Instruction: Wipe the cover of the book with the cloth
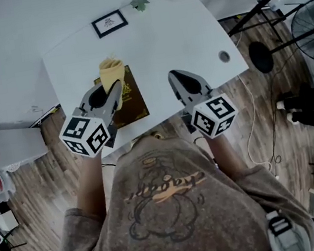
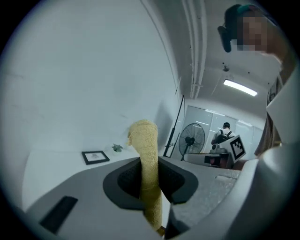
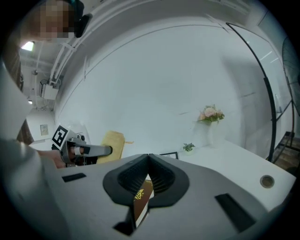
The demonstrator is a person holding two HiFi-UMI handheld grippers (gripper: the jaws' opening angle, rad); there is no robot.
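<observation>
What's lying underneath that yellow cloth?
The brown book, lying on the white table. The cloth, clamped in the left gripper, hides part of the book's far end. Whether the cloth touches the cover cannot be told.

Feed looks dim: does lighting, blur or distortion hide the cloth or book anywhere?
Head view: dim, edges bowed, yet book and cloth read sharp. Left gripper view: black round rim, ceiling light bright upper right, cloth in the left claw crisp. Right gripper view: even light, strong fisheye, book just a sliver.
</observation>
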